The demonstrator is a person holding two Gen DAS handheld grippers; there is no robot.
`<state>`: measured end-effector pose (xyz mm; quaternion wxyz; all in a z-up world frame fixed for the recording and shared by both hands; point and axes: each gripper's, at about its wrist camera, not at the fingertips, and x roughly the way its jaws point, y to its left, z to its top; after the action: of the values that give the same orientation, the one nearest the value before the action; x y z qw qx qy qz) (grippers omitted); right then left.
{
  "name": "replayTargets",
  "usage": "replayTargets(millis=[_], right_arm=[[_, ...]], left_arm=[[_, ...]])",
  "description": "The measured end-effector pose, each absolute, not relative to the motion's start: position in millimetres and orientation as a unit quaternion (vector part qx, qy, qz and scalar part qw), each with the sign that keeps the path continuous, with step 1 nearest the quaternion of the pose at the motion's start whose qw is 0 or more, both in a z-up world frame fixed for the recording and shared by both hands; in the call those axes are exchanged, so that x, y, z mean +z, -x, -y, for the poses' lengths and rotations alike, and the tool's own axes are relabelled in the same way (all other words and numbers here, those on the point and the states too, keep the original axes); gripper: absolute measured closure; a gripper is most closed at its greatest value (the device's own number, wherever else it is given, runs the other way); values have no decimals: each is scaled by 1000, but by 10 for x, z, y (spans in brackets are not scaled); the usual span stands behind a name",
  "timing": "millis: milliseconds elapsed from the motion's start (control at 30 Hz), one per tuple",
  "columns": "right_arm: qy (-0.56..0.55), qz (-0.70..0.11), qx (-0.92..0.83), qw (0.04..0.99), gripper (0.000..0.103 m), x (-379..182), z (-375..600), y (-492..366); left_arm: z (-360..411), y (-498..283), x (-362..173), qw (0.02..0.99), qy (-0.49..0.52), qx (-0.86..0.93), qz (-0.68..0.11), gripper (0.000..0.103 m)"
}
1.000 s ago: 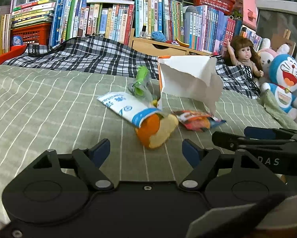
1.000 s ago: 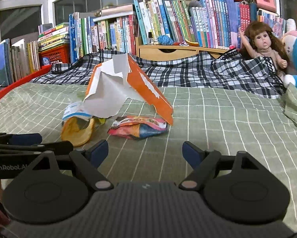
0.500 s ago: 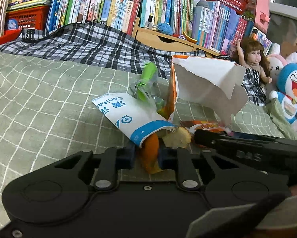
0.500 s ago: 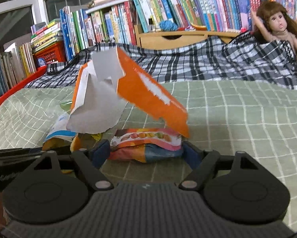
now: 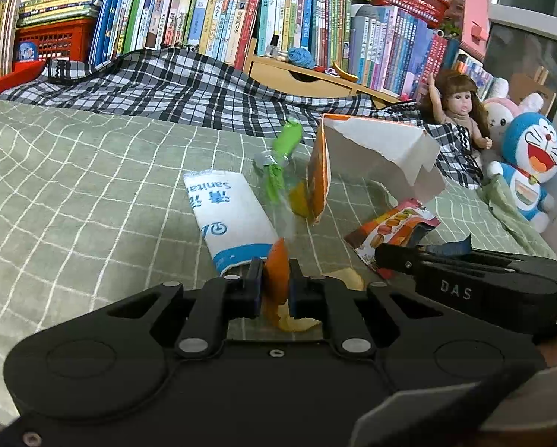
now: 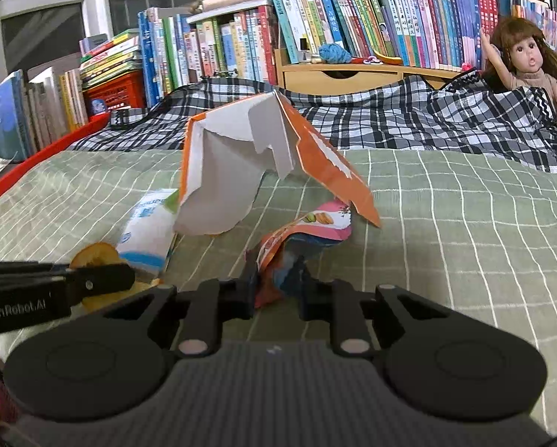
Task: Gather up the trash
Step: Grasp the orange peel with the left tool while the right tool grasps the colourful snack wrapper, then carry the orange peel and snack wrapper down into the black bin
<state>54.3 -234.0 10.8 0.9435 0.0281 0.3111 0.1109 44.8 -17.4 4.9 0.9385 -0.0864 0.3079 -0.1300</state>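
Note:
An orange peel is pinched in my left gripper, which is shut on it just above the green checked bedsheet. My right gripper is shut on a colourful snack wrapper, whose free end stands up from the sheet. The same wrapper shows to the right in the left wrist view. A white and blue wipes packet, a green plastic wrapper and a torn orange and white carton lie just beyond both grippers.
A black and white plaid blanket crosses the bed behind the trash. Shelves of books line the back. A doll and plush toys sit at the right. A red bed edge runs along the left.
Both grippers went from open to shut: the left closed on the orange peel, the right on the snack wrapper. The wrapper's free end has risen off the sheet.

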Motion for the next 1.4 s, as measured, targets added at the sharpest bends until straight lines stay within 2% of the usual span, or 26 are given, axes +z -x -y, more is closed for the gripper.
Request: replayTargets(millis=[933,1200,1400], right_arm=[[-23,-294,147,944,80,233,2276,763],[-19,-321,170,931,80,45,2178,1187],[-15,-378,177,909,80,-271,2120,1308]], left_arm=[[83,747,159,941,21,-116,-316,91],[-11,1167,-75,932,12,-120,-343,91],[-64,1352,-422,914,4,-117,-389,91]])
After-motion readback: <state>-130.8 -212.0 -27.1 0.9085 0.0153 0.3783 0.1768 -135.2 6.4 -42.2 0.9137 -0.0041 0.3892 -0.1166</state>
